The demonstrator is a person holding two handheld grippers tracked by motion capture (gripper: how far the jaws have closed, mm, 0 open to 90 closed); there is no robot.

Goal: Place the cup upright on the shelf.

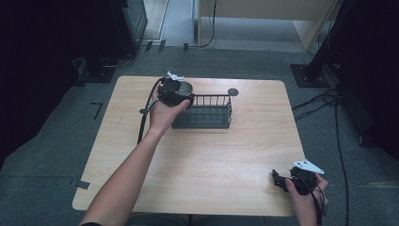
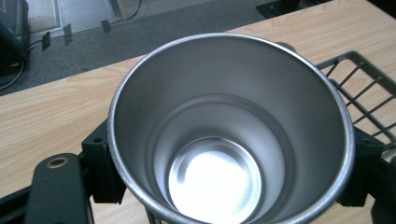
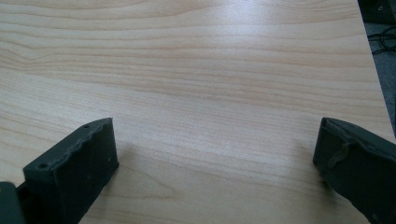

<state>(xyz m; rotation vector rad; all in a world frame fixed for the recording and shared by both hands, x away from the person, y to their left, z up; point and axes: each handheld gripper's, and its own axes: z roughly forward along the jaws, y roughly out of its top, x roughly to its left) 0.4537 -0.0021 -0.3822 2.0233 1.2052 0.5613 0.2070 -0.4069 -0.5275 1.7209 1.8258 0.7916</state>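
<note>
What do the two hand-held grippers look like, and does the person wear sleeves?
Both the left gripper and the right gripper are black, each topped by a light three-cornered plate and trailing a black cable. The jaw pads have wavy edges and small holes. The forearms are bare; a dark cuff shows near the bottom edge.

The round steel cup [image 2: 229,135] was shiny silver, the wire basket [image 1: 207,113] black, the wooden table [image 1: 211,155] pale with grain.

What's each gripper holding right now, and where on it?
Left gripper clamps the steel cup by its sides, below the rim. Right gripper holds nothing.
</note>
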